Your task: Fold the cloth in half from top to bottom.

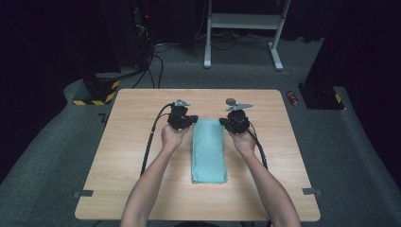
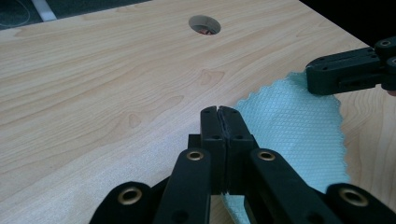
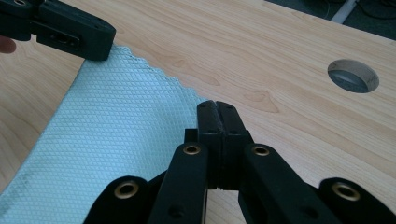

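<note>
A teal cloth (image 1: 208, 151) lies folded in a long strip down the middle of the wooden table (image 1: 137, 189). My left gripper (image 1: 183, 119) is at the strip's far left corner and my right gripper (image 1: 235, 121) at its far right corner. In the left gripper view the jaws (image 2: 218, 111) are pressed together with the cloth (image 2: 289, 121) running in under them from the right. The right gripper view has its jaws (image 3: 217, 105) shut the same way, with the cloth's (image 3: 107, 126) corner meeting their tip. Each gripper view also catches the other gripper's tip on the opposite corner.
A round cable hole (image 1: 231, 101) sits in the table just beyond the right gripper. On the floor behind the table are a white desk frame (image 1: 243, 21), a yellow-and-black striped base (image 1: 97, 92) and a small red object (image 1: 293, 98). Cables trail back from both grippers.
</note>
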`<action>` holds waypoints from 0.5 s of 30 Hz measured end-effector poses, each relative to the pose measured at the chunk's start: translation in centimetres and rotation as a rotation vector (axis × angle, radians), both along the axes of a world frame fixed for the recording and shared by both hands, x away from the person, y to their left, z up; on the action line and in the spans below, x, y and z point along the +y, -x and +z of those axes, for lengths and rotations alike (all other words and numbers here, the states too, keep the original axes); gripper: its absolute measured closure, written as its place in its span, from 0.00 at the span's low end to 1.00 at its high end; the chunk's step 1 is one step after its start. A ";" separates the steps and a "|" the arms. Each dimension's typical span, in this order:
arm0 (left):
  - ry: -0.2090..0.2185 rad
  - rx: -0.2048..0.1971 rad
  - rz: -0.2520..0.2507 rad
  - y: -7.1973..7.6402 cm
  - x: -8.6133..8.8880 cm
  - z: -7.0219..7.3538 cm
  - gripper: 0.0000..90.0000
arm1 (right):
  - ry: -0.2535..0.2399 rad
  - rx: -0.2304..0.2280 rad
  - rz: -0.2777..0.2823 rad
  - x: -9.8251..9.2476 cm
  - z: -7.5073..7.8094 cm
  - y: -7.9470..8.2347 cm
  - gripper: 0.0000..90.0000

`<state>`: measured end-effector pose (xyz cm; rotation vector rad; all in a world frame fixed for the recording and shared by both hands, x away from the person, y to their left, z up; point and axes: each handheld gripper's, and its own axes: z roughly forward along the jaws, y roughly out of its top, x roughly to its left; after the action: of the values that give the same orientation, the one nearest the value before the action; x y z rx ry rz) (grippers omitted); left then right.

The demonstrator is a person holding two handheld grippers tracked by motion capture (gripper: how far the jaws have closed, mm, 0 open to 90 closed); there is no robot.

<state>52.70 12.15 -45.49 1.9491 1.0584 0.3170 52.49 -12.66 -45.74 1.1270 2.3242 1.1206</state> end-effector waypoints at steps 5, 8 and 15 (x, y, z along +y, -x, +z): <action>0.015 -0.020 -0.024 0.9 0.0 0.5 0.99 | -0.003 -0.014 0.016 -0.1 0.4 0.5 1.00; 0.017 -0.022 -0.042 1.4 0.2 0.7 0.99 | -0.008 -0.016 0.028 -0.2 0.5 0.9 1.00; 0.031 -0.022 -0.082 3.0 0.8 0.9 0.99 | -0.030 -0.023 0.062 -1.1 0.4 2.1 1.00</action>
<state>49.74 12.91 -44.60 1.9515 0.9608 0.2747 50.36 -13.81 -45.34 1.0541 2.3464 1.1881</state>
